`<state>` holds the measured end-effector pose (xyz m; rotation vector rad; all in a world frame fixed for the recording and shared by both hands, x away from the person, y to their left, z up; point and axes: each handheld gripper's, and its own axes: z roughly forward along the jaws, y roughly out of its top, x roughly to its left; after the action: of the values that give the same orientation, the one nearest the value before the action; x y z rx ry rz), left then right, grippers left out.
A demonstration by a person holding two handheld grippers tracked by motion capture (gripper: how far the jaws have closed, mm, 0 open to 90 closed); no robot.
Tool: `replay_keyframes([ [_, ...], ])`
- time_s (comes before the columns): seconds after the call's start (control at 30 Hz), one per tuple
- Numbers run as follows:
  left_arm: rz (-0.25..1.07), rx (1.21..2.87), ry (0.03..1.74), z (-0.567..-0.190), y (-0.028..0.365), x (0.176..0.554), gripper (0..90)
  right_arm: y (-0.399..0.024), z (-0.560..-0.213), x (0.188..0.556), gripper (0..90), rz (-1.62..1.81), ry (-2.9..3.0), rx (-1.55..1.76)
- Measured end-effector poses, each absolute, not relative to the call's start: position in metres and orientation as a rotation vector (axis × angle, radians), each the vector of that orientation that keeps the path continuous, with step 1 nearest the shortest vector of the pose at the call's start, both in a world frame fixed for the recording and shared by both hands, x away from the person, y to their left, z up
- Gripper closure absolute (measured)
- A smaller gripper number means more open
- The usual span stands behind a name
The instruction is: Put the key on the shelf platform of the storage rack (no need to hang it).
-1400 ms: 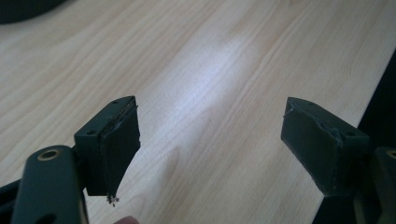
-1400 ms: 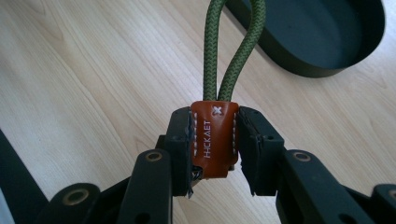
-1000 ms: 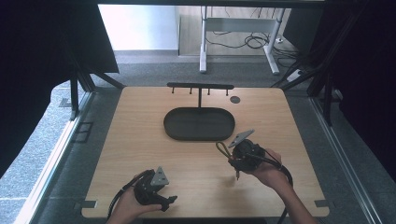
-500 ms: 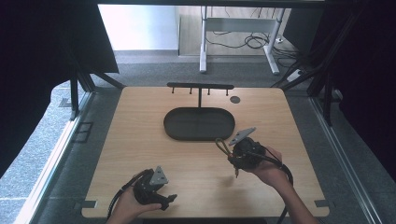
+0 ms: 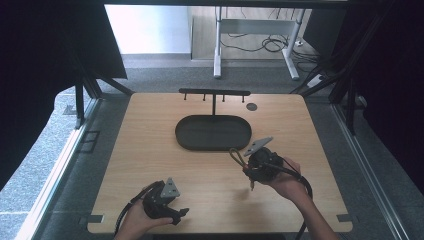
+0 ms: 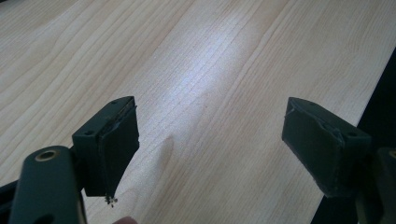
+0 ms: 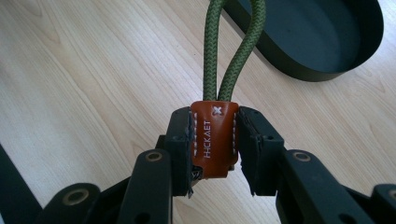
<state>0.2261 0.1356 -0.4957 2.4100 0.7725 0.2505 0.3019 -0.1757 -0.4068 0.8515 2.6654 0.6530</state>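
Right gripper (image 5: 248,176): sat right of centre in the high view, held by the person's right hand (image 5: 286,182) above the worktop (image 5: 150,150). In the right gripper view (image 7: 215,140) its jaws were clamped on the brown leather tab of the key strap.
Key strap (image 7: 214,137): occupied the centre of the right gripper view. The leather tab, stitched in white and stamped with lettering, was pinched between the two black pads. A green braided cord loop (image 7: 233,51) rose from the tab toward the top edge of the frame. In the high view the loop (image 5: 237,156) showed as a dark shape at the upper left of the right gripper, clear of the worktop.
Left gripper (image 5: 183,214): sat at lower left of centre in the high view, held by the left hand (image 5: 137,222) close to the near edge of the worktop. In the left gripper view (image 6: 210,149) its jaws stood wide apart with bare wood between them.
Tray (image 5: 186,142): a dark oval tray lay at mid-frame in the high view, just up and left of the right gripper. Its rim (image 7: 299,67) appeared at the upper right of the right gripper view, near the cord loop but apart from it.
Hook rack (image 5: 214,93): a black T-shaped bar with small pegs stood above the tray in the high view.
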Motion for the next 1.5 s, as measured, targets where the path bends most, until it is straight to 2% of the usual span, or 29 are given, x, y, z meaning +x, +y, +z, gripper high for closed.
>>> replay_keyframes([
  [0.27,0.247,2.417,0.784,-0.498,0.136,0.227,19.3,-0.174,-0.405,0.302,67.3,0.663,2.661,0.847],
  [0.37,0.295,2.458,0.823,-0.501,0.136,0.229,19.3,-0.171,-0.405,0.302,67.3,0.665,2.66,0.84],
  [1.5,0.224,2.5,0.832,-0.508,0.134,0.231,18.9,-0.155,-0.399,0.305,67.3,0.665,2.659,0.782],
])
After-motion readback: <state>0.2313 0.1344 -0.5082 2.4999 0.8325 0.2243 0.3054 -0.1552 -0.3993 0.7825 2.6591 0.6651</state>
